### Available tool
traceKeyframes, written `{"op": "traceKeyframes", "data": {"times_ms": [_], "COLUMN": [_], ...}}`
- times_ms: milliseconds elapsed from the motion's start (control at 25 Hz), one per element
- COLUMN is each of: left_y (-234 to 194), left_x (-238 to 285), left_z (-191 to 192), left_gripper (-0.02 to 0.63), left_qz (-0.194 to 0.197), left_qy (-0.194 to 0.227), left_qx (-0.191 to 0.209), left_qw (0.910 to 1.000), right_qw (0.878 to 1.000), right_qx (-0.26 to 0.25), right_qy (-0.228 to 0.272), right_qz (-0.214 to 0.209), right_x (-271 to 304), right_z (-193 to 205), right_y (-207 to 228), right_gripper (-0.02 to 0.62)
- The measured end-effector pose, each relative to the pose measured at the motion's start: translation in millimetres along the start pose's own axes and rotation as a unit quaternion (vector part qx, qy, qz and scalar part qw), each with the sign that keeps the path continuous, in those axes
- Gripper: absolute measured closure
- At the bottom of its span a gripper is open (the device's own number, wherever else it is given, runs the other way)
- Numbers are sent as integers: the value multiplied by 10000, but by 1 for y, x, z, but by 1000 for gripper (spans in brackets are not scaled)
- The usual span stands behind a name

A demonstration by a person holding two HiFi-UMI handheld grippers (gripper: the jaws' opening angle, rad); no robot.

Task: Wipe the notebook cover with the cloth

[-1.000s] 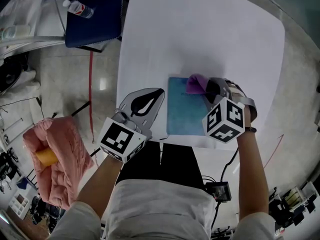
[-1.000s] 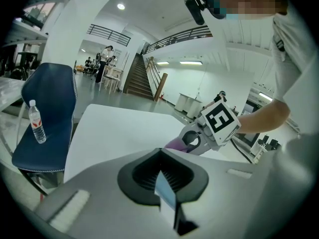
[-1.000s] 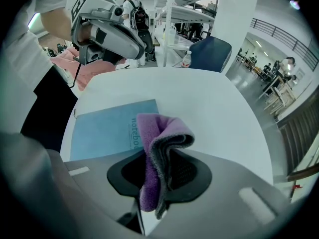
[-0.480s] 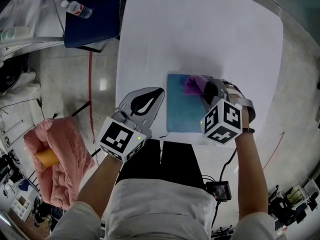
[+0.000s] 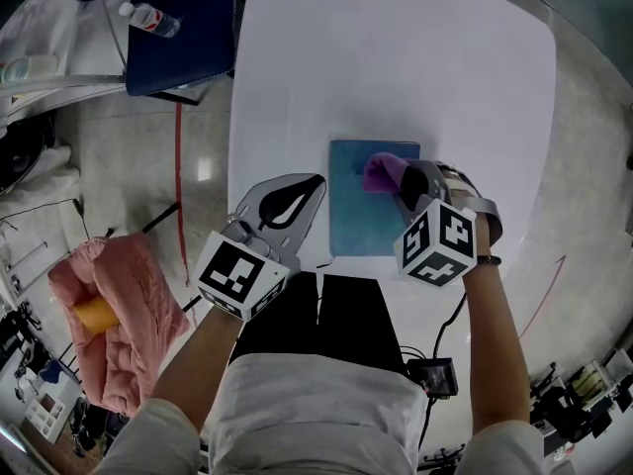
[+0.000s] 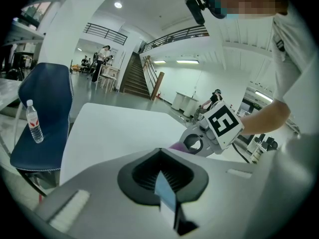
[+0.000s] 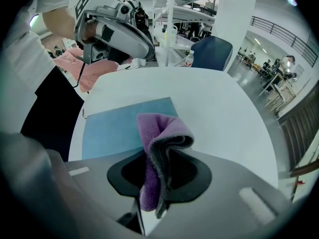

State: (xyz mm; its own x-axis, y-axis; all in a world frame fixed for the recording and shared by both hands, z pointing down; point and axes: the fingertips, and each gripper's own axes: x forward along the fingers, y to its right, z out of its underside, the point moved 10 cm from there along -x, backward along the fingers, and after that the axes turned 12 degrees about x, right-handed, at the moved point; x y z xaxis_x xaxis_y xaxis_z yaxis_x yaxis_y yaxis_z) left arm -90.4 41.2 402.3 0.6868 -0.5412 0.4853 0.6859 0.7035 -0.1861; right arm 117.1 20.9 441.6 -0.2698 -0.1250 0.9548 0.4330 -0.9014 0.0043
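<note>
Clamping the one purple cloth (image 5: pixel 379 171), the right tongs (image 5: pixel 396 181) hold it on the far end of the single blue notebook (image 5: pixel 356 221), which lies on the white worktop (image 5: pixel 396 67). Just left of the notebook, the left tongs (image 5: pixel 316 180) hover closed and empty.

The notebook (image 5: pixel 361 216) is teal-blue and plain. The cloth (image 5: pixel 379 171) is purple with a grey edge. The tabletop (image 5: pixel 396 57) is plain white. The left tool (image 5: pixel 293 202) and right tool (image 5: pixel 404 180) are light grey, black on the inside, each bearing black-and-white square markers. The chair (image 5: pixel 183 28) is navy. The bottle (image 5: pixel 150 15) is clear with a red label. A pink bundle (image 5: pixel 119 285) surrounds an orange object (image 5: pixel 92 314).
</note>
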Motion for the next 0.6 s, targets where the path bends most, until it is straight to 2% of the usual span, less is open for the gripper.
{"op": "traceKeyframes", "data": {"times_ms": [600], "left_y": [5], "left_x": [-11], "left_z": [6], "left_gripper": [606], "left_qz": [65], "left_qy": [6], "left_qx": [59], "left_qw": [10000], "right_qw": [9999], "right_qx": [86], "right_qy": [-46], "right_qz": [-82], "right_x": [-2], "right_z": [12], "right_y": [-27], "right_gripper": [489]}}
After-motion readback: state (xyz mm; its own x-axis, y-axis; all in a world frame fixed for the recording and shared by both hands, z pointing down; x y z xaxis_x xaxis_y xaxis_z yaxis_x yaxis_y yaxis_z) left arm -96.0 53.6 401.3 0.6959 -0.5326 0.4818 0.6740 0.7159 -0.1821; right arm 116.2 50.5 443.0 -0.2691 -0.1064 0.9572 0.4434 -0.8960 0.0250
